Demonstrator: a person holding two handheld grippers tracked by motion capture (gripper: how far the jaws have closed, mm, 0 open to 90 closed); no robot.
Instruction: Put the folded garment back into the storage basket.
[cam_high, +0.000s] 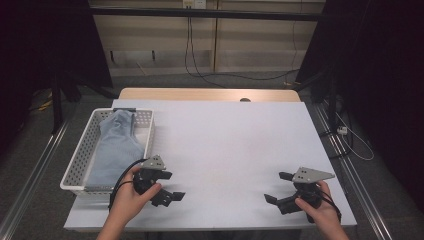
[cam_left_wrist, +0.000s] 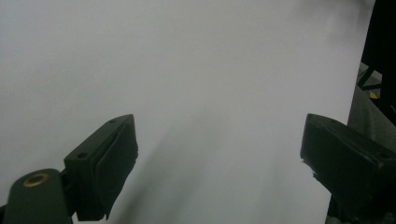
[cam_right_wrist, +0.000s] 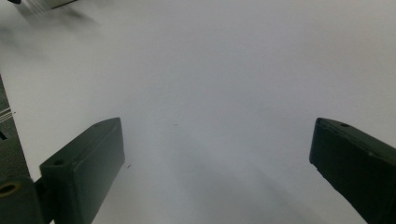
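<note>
Blue-grey garment (cam_high: 116, 147): lies crumpled in the white perforated basket (cam_high: 80, 155) at the table's (cam_high: 235, 145) left edge, probably awaiting pickup | left gripper (cam_high: 171, 186): just beside the basket, jaws spread, empty | right gripper (cam_high: 278, 187): well apart, jaws spread, empty

The table (cam_high: 215, 145) is covered in plain white, with a light wood strip along its far edge. The basket (cam_high: 82, 150) is white, patterned with small perforations, and holds a pale blue-grey cloth (cam_high: 115, 145), possibly denim. Both the left gripper (cam_high: 172, 186) and the right gripper (cam_high: 278, 187) are black with grey top plates.
</note>
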